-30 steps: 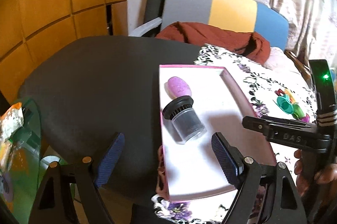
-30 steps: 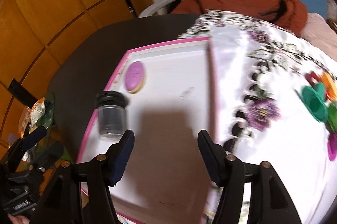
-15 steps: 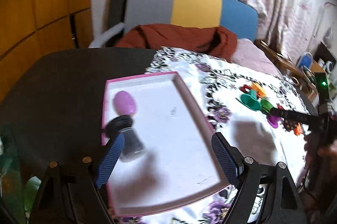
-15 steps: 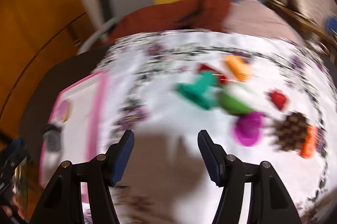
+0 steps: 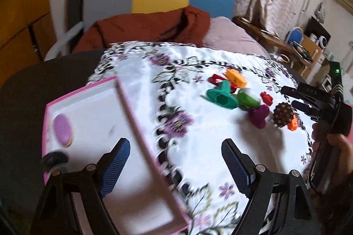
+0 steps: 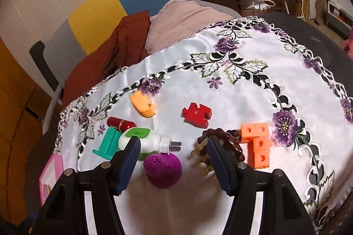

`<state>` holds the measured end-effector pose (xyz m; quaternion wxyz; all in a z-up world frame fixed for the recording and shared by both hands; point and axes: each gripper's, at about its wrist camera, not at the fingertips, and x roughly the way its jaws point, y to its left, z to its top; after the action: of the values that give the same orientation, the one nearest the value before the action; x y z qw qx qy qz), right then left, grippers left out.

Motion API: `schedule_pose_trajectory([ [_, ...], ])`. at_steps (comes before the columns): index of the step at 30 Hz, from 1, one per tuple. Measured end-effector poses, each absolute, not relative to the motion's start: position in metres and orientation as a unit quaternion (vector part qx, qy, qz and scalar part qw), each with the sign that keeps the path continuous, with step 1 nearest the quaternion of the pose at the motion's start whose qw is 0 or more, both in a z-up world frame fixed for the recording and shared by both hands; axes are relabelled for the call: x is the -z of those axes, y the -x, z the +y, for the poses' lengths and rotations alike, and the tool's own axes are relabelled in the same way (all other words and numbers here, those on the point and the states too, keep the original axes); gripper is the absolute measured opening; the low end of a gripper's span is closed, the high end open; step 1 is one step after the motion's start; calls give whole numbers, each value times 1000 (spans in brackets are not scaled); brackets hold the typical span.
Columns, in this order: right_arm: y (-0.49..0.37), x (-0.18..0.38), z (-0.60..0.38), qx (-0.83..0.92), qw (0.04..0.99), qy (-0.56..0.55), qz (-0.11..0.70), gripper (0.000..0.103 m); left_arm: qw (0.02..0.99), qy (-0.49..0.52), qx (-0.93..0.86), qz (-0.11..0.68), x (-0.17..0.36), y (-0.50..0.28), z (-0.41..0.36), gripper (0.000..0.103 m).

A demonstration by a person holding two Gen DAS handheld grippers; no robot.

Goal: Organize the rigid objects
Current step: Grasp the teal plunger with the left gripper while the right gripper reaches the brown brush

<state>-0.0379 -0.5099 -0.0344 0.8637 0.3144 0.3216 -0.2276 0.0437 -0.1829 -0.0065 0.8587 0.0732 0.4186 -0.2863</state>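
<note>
Evidently sorting continues: right hand-held gripper [image 6: 173, 165], jaws apart and empty, hovers over the purple ball [image 6: 163, 171] among loose toys; left hand-held gripper [image 5: 176, 165], open, waits beside the pink tray [image 5: 132, 107] on the tabletop.

Purple dotted ball [image 6: 162, 168], red puzzle piece [image 6: 196, 114], orange cube block [image 6: 257, 142] scattered on floral cloth [image 6: 242, 89]

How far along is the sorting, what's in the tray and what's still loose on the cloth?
Done: the pink tray holds a purple oval piece and a dark-capped jar. In hand: nothing; the right gripper is open above the purple ball. Left: red puzzle piece, orange blocks, yellow clip, teal piece.
</note>
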Motion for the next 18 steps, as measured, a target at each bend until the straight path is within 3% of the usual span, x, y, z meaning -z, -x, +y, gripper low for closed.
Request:
schedule_pose_trajectory([
  [13, 44, 38, -516, 205, 855, -361, 311, 64, 818, -117, 346, 444, 36, -103, -285, 83],
  [18, 49, 39, -523, 207, 847, -387, 299, 66, 795, -143, 367, 461, 47, -124, -328, 66],
])
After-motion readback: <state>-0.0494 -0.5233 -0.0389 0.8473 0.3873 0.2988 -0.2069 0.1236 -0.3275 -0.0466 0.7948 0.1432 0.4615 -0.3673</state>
